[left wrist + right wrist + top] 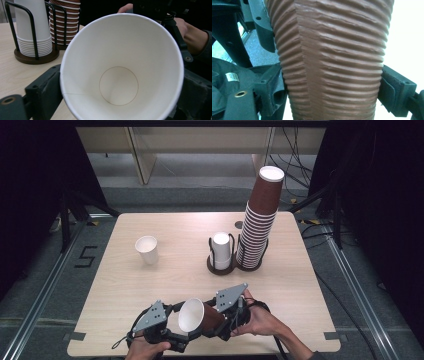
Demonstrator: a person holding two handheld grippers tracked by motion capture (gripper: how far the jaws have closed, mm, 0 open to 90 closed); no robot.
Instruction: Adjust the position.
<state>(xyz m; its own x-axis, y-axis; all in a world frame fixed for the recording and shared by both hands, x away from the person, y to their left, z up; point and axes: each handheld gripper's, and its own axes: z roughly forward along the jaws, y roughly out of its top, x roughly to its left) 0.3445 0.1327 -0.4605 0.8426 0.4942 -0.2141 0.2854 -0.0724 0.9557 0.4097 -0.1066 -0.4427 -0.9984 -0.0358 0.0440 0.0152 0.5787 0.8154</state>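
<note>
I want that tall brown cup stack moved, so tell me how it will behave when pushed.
The brown cup stack rises high above its small holder and leans, so it probably tips easily. Being paper cups, it is likely light and would shift readily. Its ribbed walls should give some grip.

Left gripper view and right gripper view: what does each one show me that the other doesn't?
The left gripper view looks into the cup, down its white inside to the base, with the white cup stack and brown cup stack standing on the table behind. The right gripper view gives the cup's ribbed brown outside, with the right gripper pressing its fingers on both sides. Shared: the same single cup, close up, flanked by black fingers.
</note>
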